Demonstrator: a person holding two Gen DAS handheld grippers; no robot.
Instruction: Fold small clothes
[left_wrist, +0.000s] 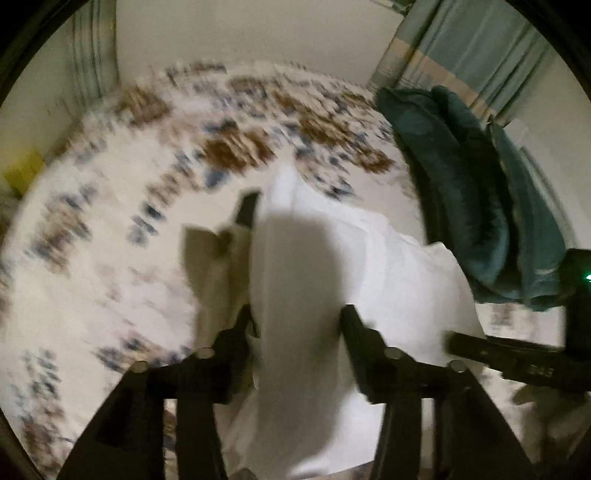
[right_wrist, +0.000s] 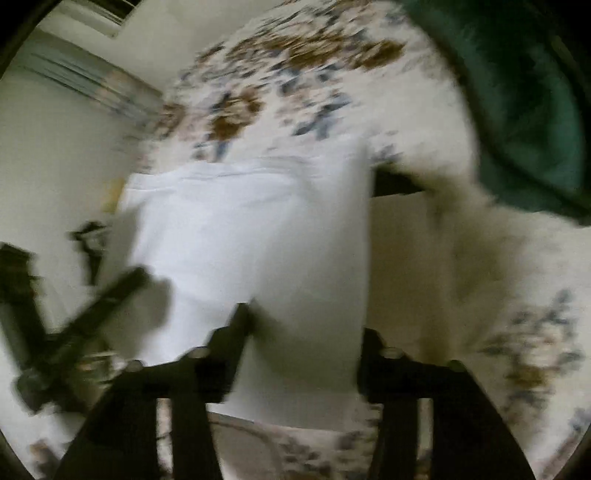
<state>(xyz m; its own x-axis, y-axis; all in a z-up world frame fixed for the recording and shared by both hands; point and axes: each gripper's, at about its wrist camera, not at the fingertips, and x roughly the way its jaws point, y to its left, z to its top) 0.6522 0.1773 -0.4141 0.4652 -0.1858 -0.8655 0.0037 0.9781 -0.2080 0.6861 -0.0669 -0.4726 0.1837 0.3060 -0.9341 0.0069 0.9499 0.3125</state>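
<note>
Left gripper (left_wrist: 295, 258): fingers (left_wrist: 245, 208) spread partway, white garment (left_wrist: 295, 295) draped between them; impossible to tell whether actually pinched, given the blur.
White garment: lifted off the floral bedspread (left_wrist: 92, 277), hanging in the middle between both tools; hem or waistband seam visible in the right wrist view (right_wrist: 240, 206).
Right gripper (right_wrist: 303, 321): fingers (right_wrist: 236, 325) partly open, same white cloth filling the gap; grip likewise unclear. Seen in the left wrist view as a dark bar low on the right (left_wrist: 509, 354).
Dark green blanket (left_wrist: 461, 206): bunched at the bed's right side, just beyond the garment.
Step in hand: judged to be carrying or flipping one edge over for a fold, mid-swing.
Next move: likely called for lowering the cloth flat onto the bedspread, edges aligned, clear of the blanket.
Containers: none seen.
</note>
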